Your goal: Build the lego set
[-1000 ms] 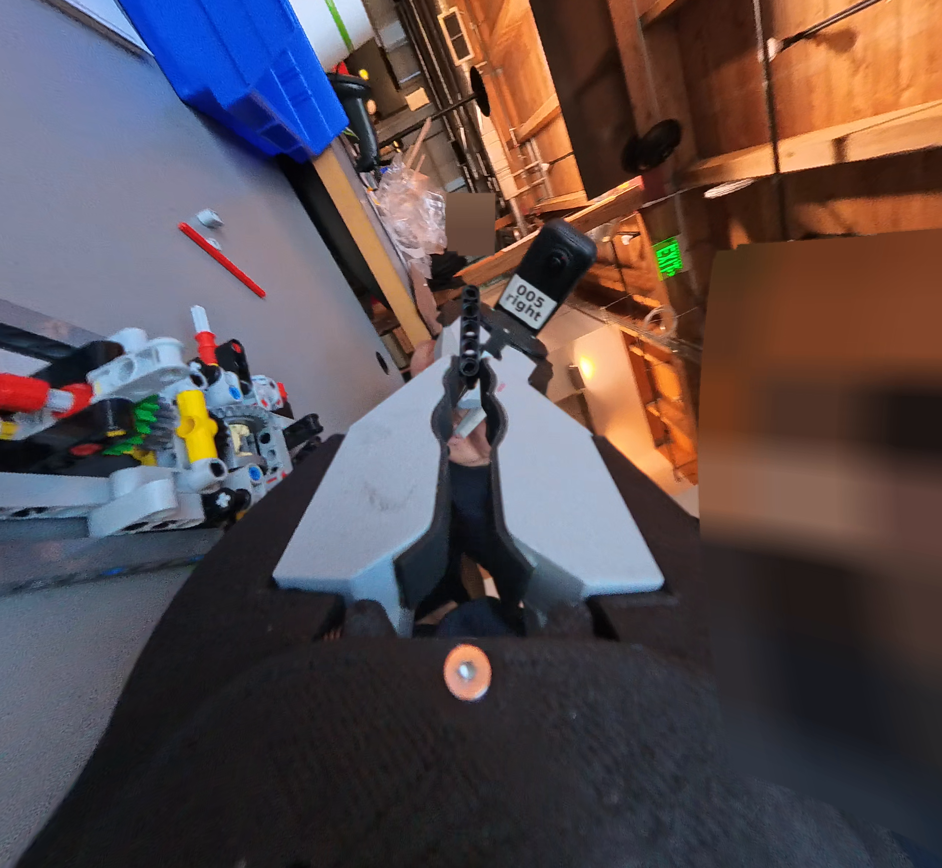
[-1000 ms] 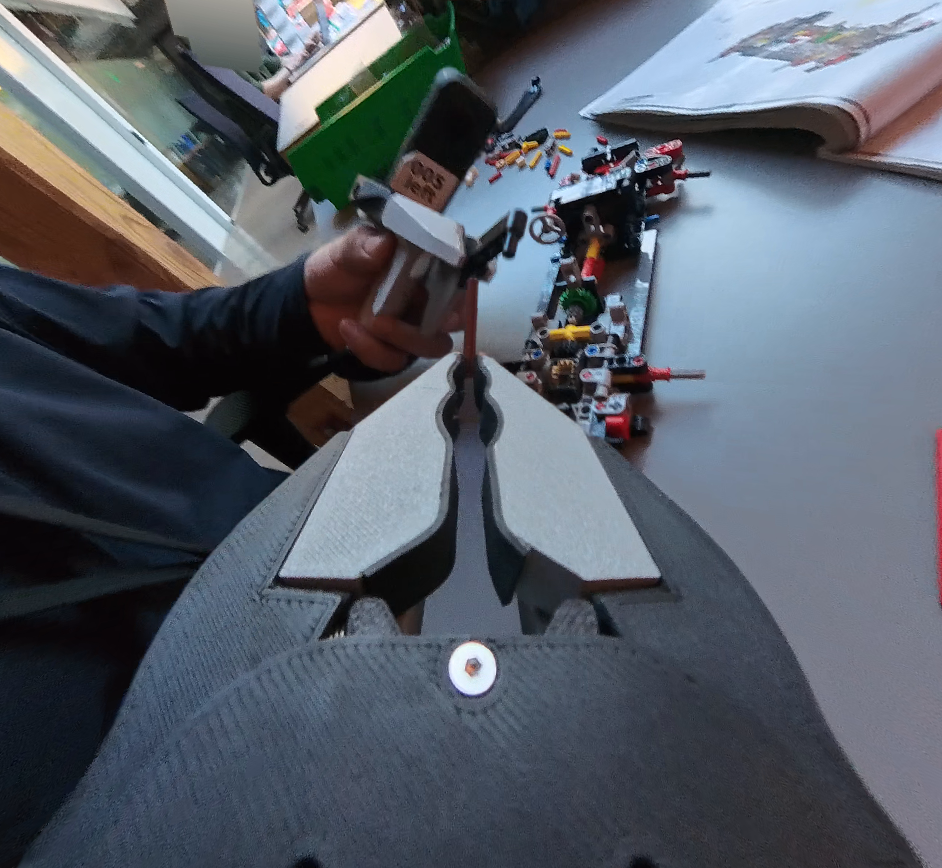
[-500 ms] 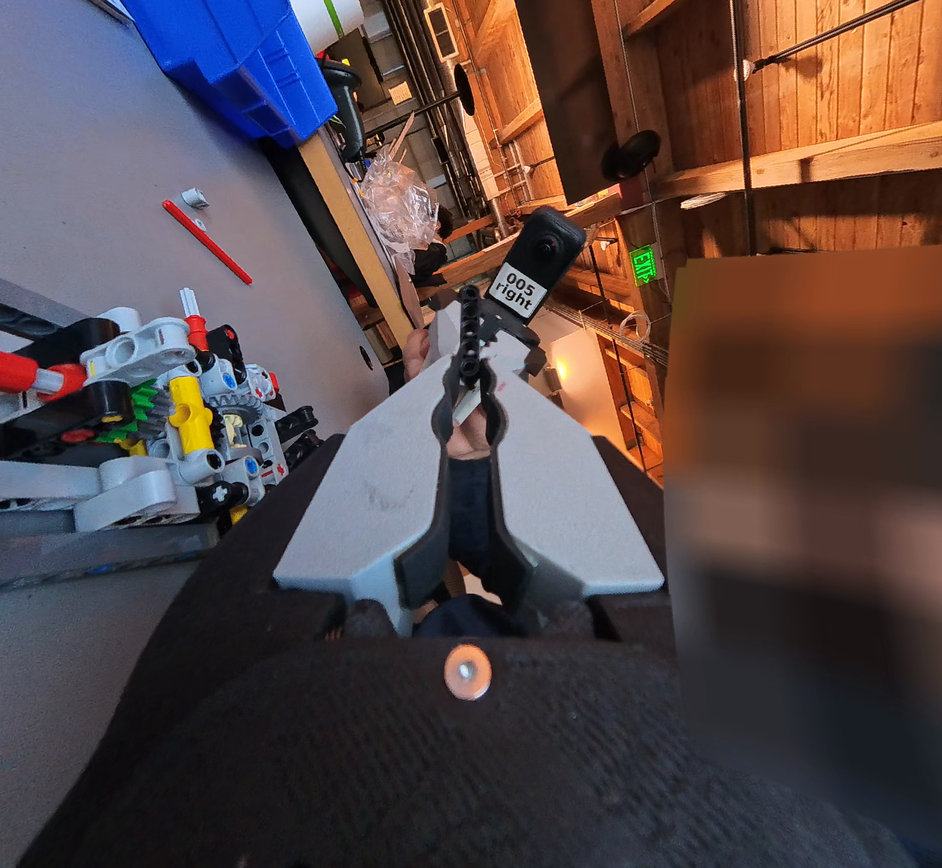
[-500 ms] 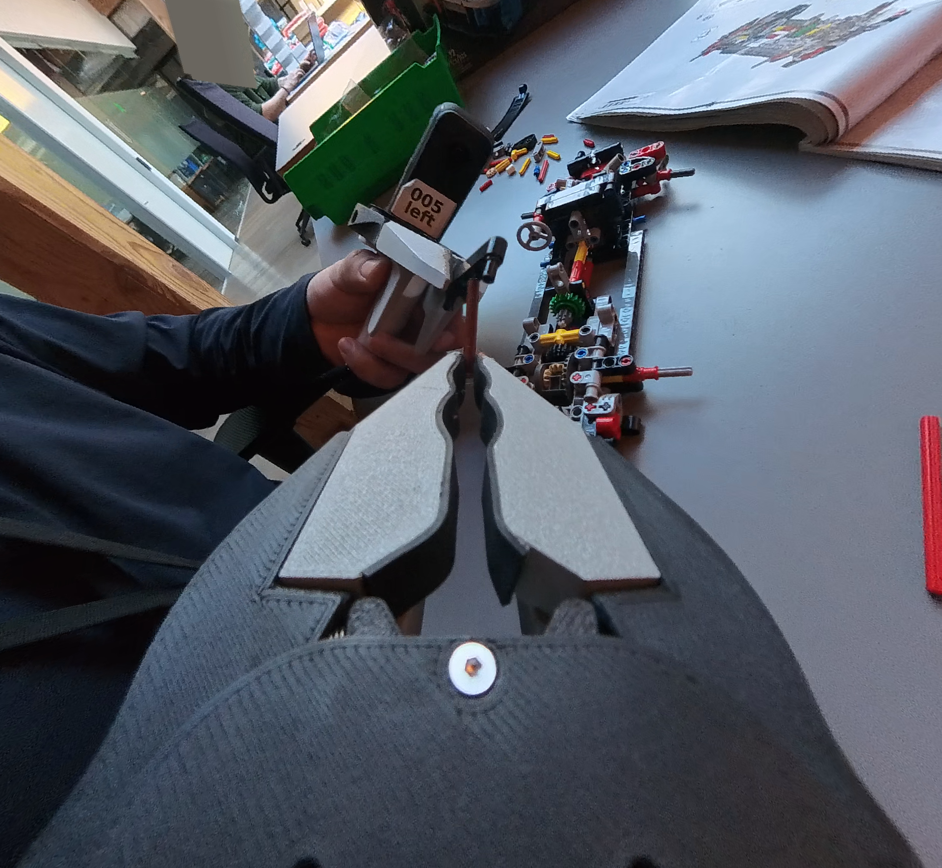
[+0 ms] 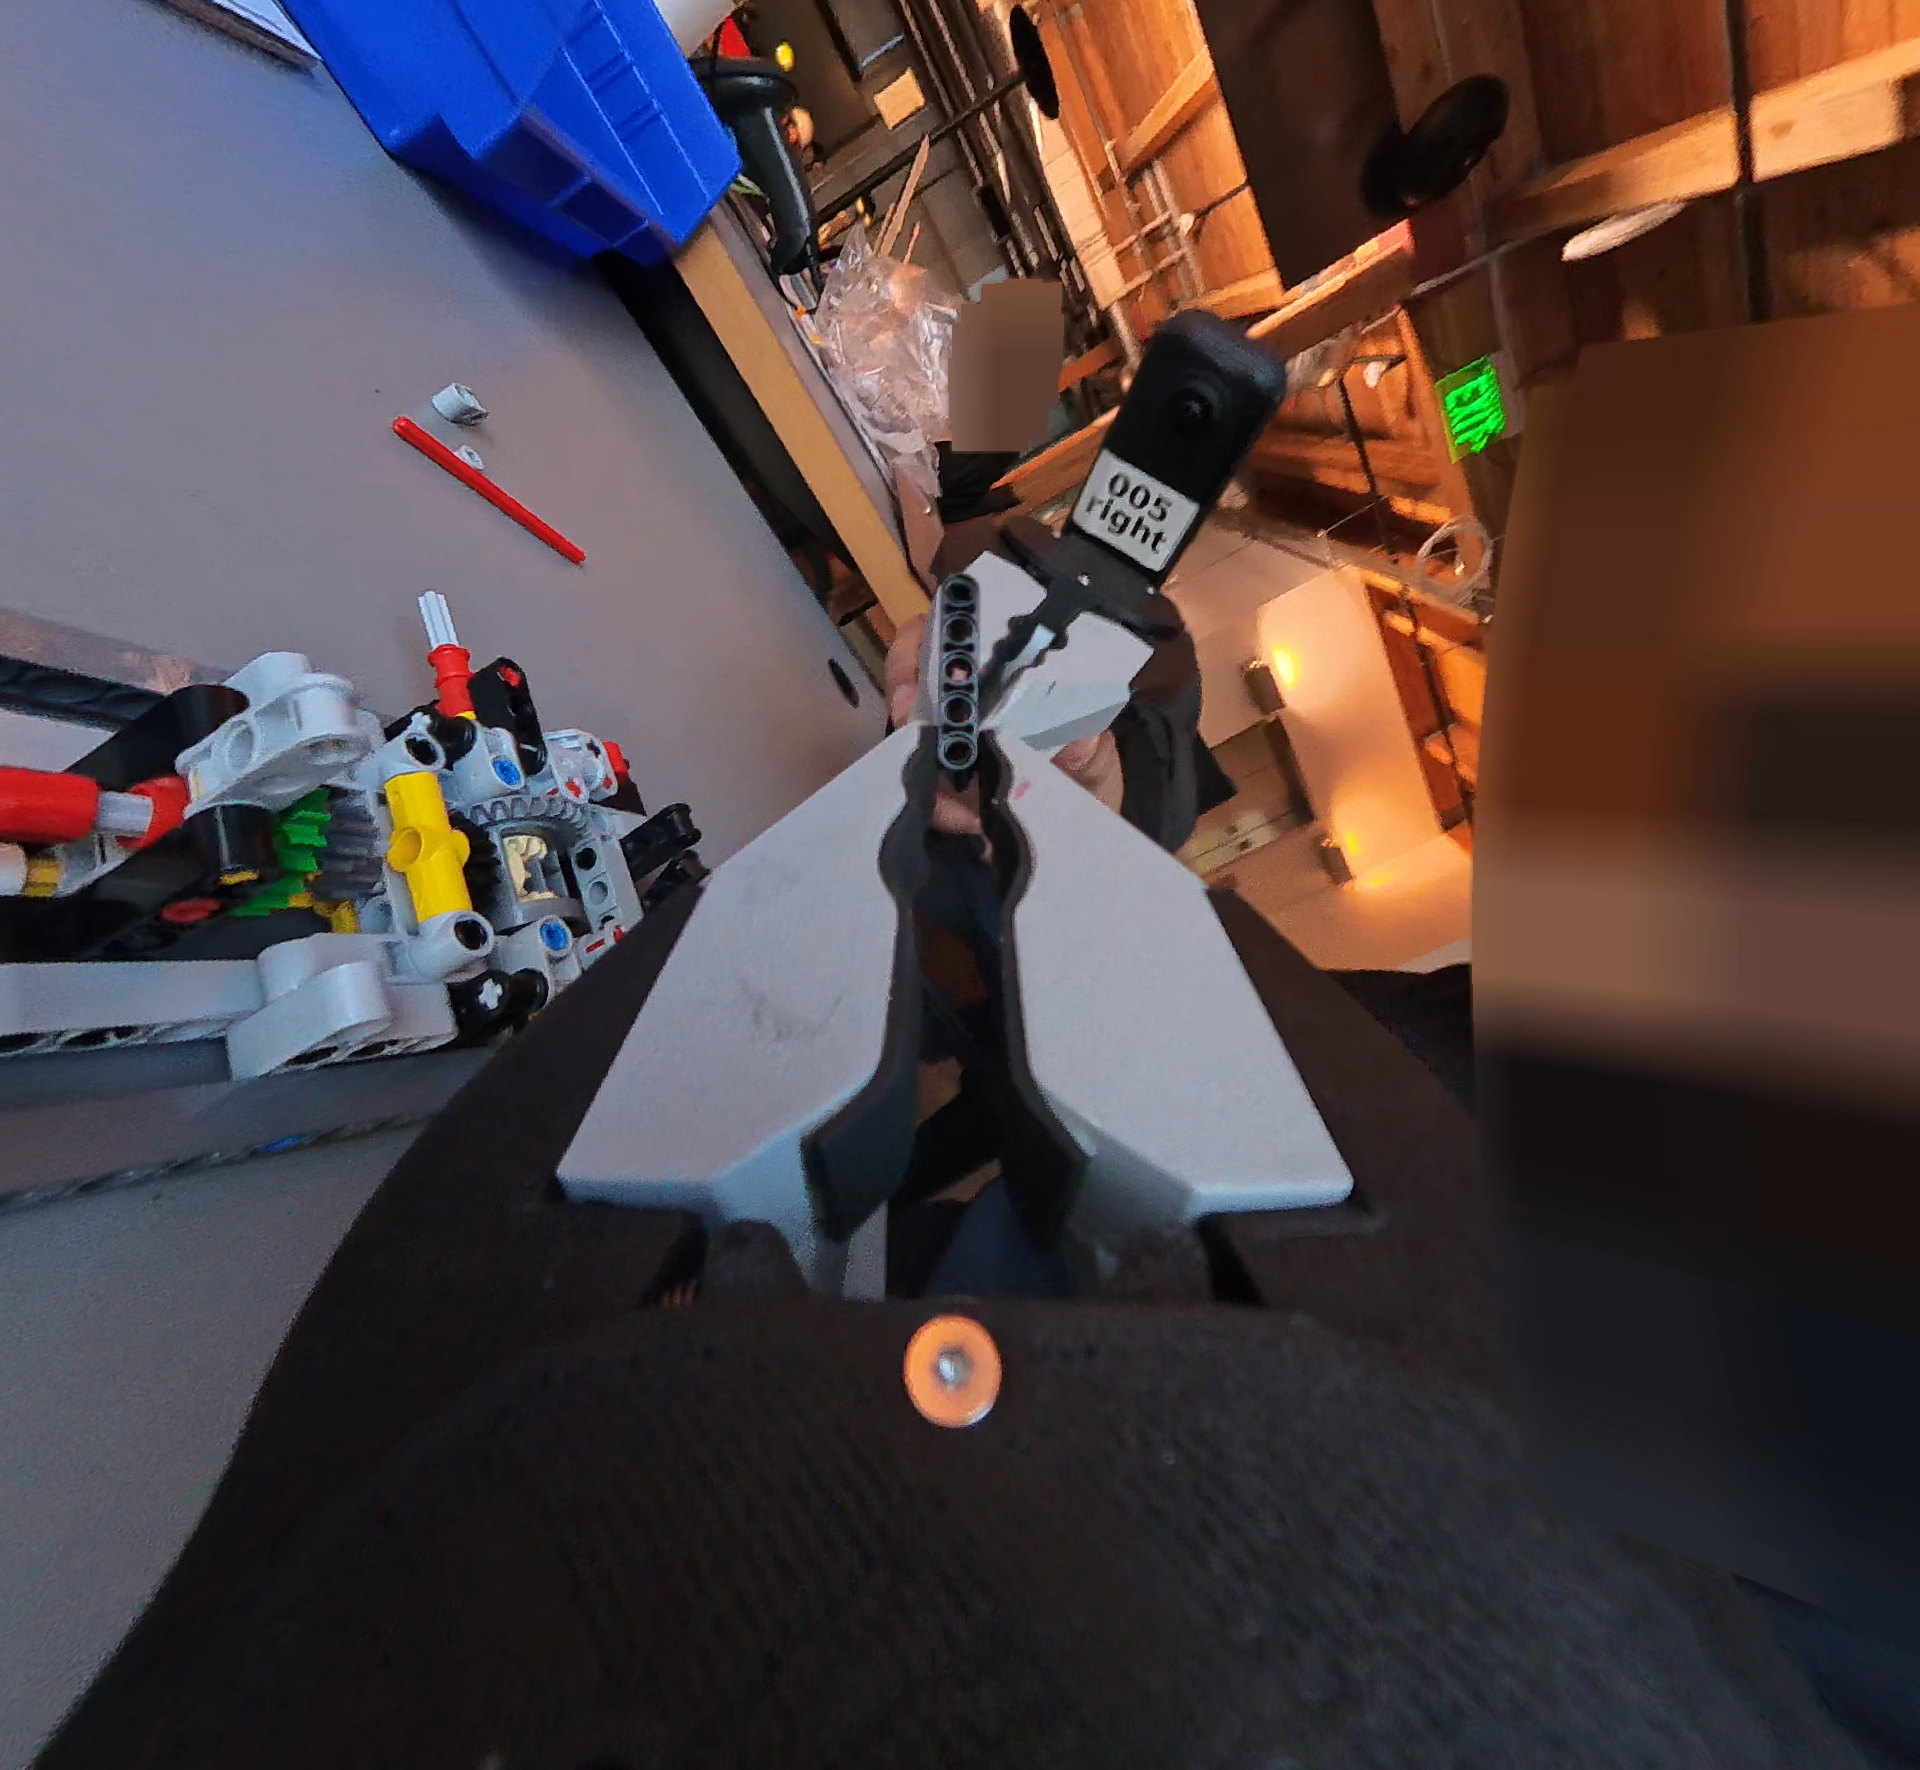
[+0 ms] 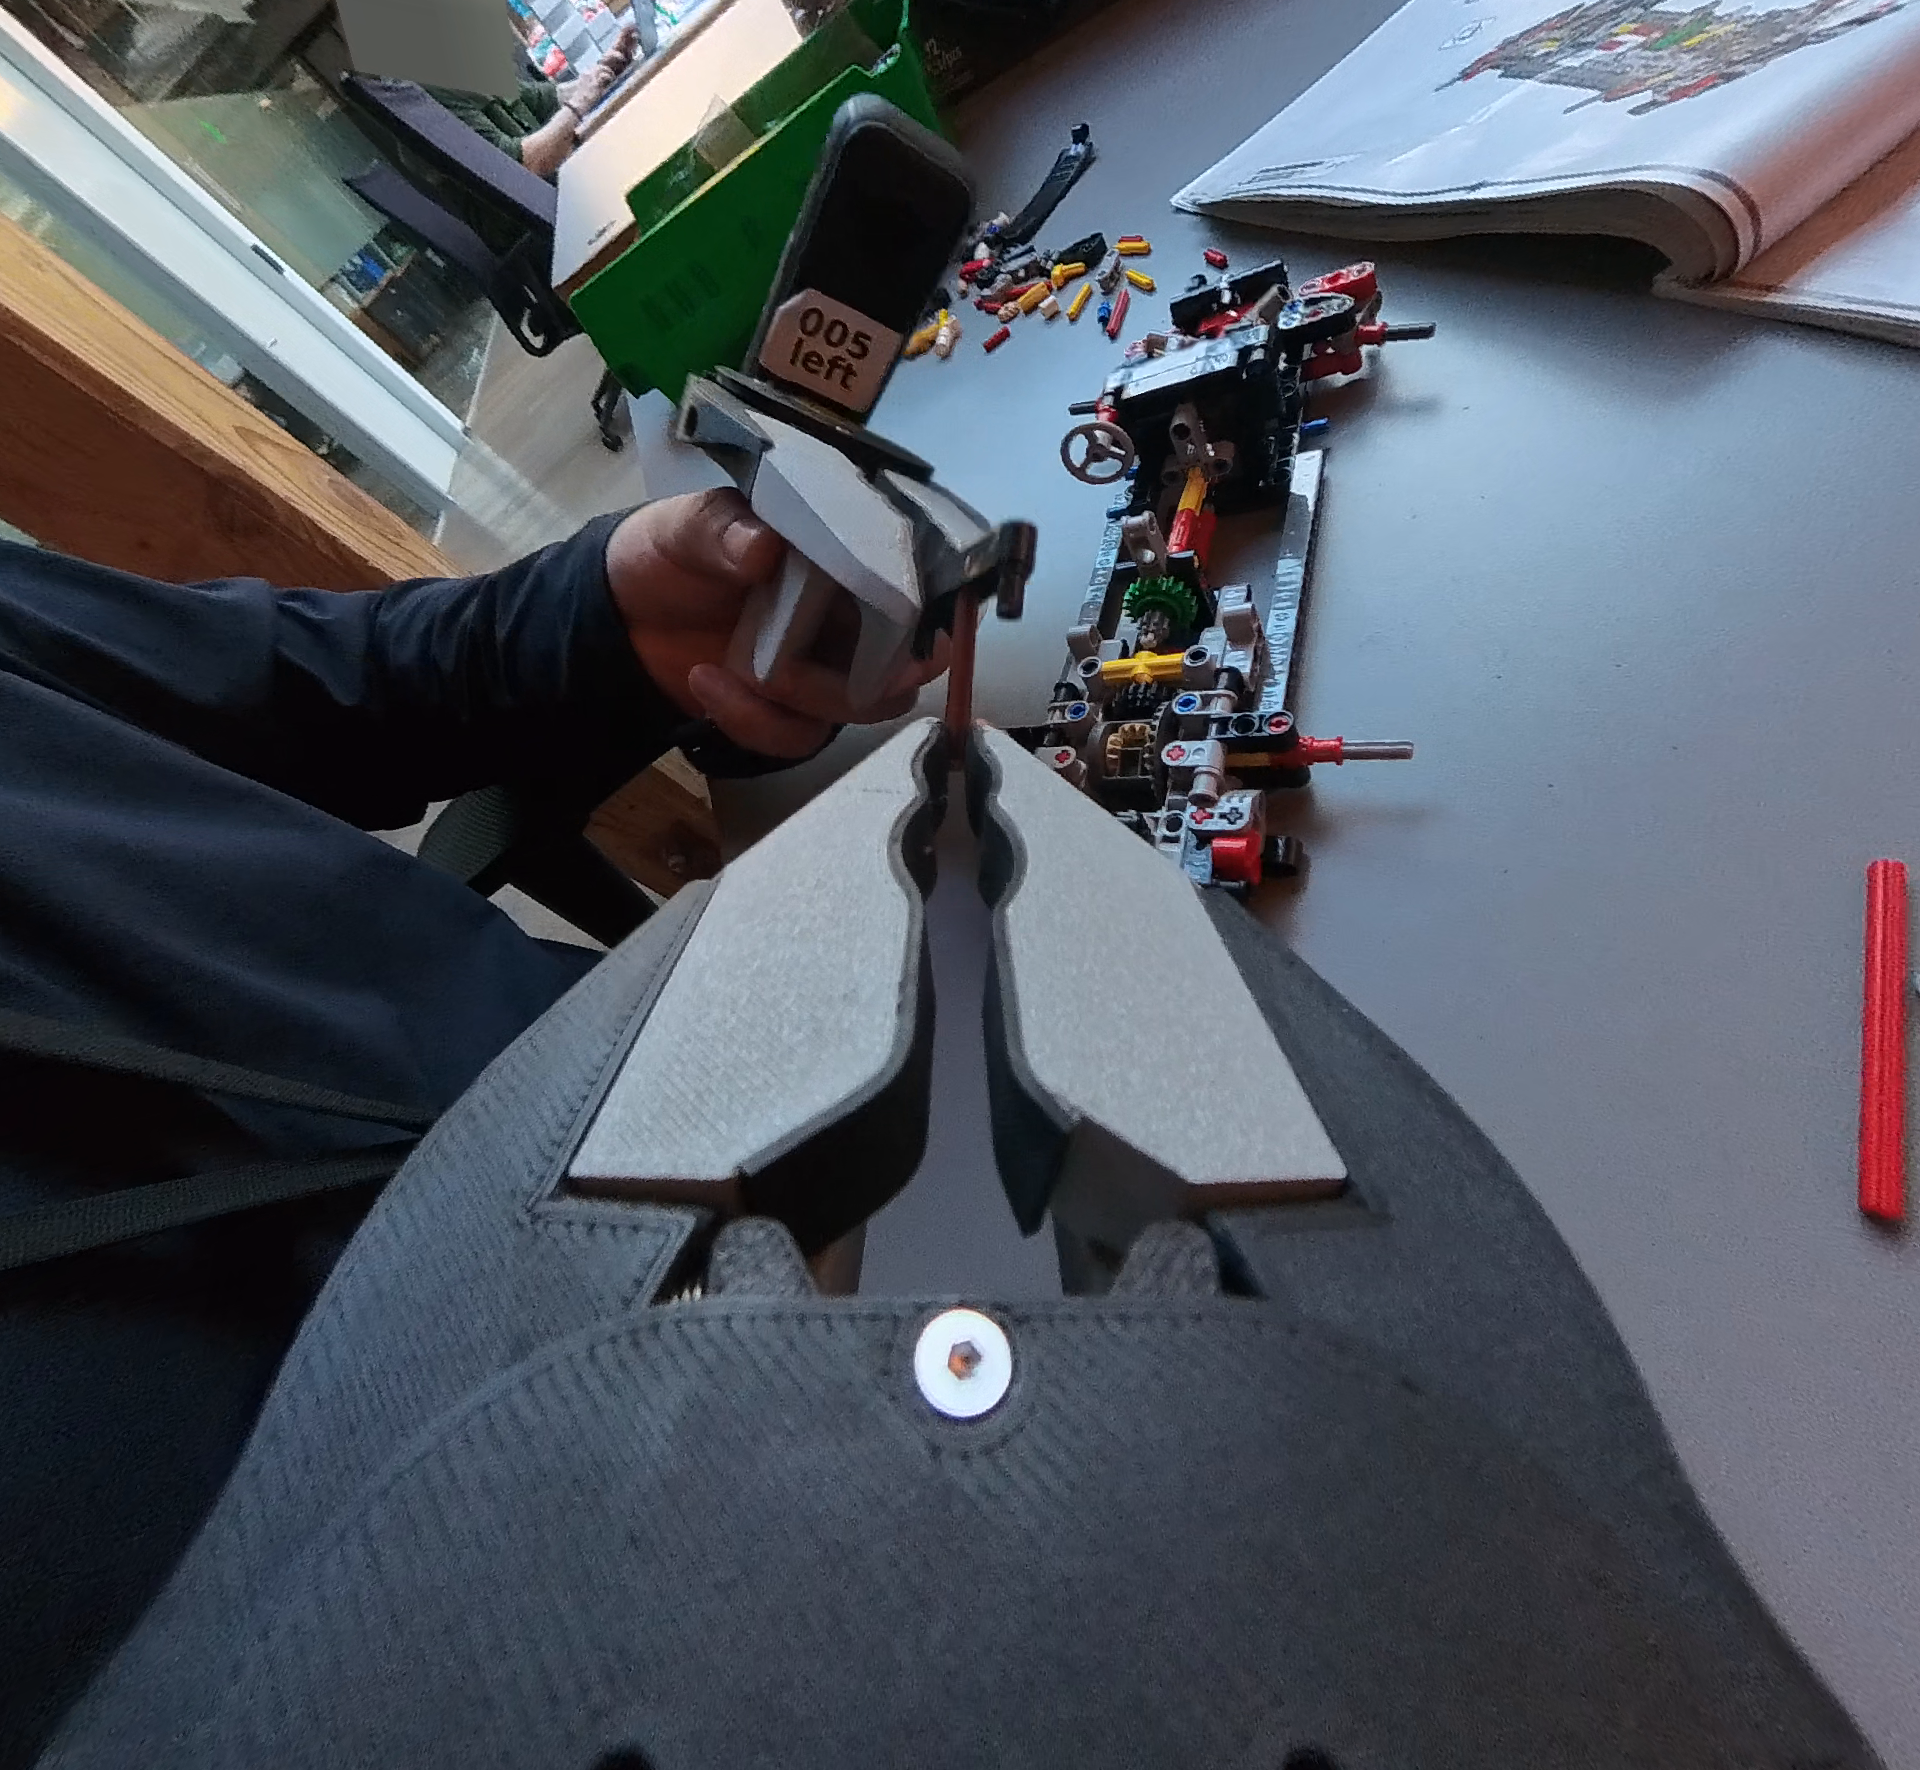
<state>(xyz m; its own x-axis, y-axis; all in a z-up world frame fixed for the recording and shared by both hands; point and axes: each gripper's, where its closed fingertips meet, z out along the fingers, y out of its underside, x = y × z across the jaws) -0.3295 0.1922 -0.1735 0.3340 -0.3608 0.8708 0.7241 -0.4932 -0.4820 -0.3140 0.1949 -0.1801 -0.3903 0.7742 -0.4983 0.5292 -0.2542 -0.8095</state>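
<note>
**Two tongs met over one rod, near side of the toy car**

On the near side of the half-built toy car (image 6: 1184,640), the right tongs (image 6: 958,764) were clenched on one dark red rod (image 6: 961,671). Its far end reached the one dark holed beam (image 5: 958,660) clamped in the left tongs (image 5: 958,764), both raised off the table (image 6: 1610,681). Right of the car lay one loose red rod (image 6: 1883,1034). Beyond it lay a scatter of small pieces (image 6: 1049,281), one open booklet (image 6: 1558,110) and one green bin (image 6: 727,266).

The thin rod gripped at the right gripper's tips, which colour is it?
The rod is dark red. The right wrist view shows it best.
</note>
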